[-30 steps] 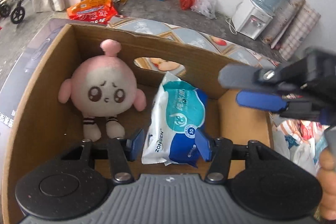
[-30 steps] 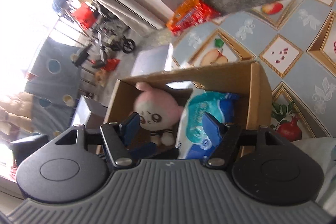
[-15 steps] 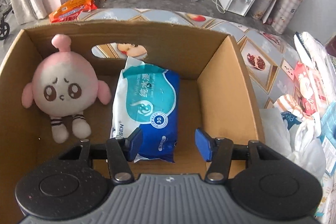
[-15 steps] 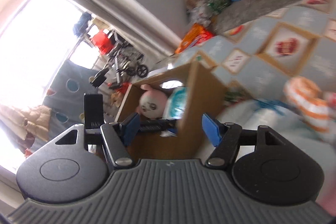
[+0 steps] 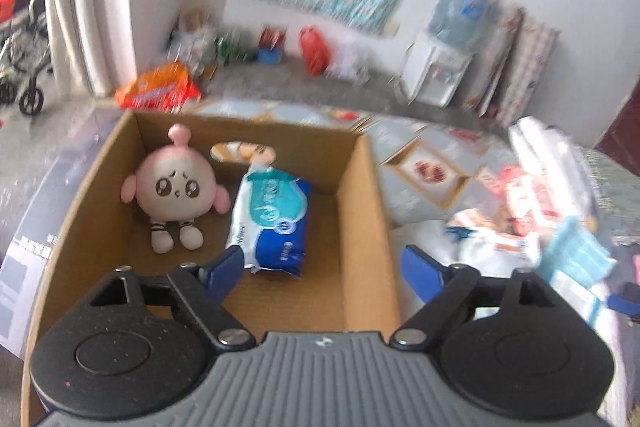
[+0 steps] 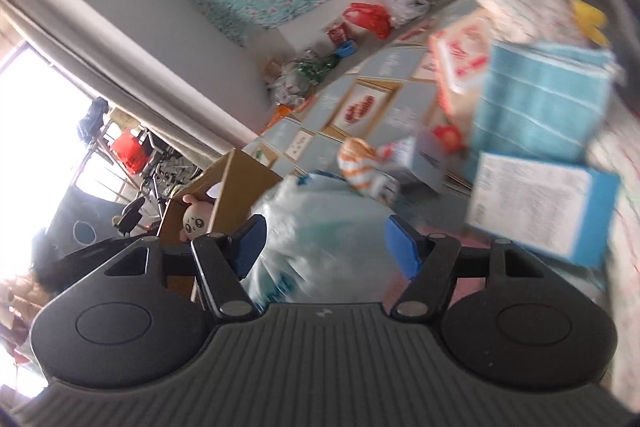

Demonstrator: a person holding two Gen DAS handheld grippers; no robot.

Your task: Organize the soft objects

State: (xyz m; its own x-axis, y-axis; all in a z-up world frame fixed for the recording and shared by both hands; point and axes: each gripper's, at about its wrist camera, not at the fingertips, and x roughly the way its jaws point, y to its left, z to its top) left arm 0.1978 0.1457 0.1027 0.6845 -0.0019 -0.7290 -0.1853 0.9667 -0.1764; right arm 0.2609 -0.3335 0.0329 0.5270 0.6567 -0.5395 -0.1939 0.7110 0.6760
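Left wrist view: the left gripper (image 5: 322, 269) hangs over the cardboard box (image 5: 362, 211), jaws opening and empty; inside lie a pink plush (image 5: 176, 193) and wipes pack (image 5: 272, 223) (side by side). The right gripper (image 6: 324, 247) stands apart over a pale bag (image 6: 324, 227), grip unclear.

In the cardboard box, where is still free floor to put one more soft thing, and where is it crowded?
Free: the box floor between the wipes pack and the right wall, running toward the near edge. A smaller bare patch lies in front of the plush toy. Crowded: the far-left corner with the toy, and the pile of packets outside on the right.
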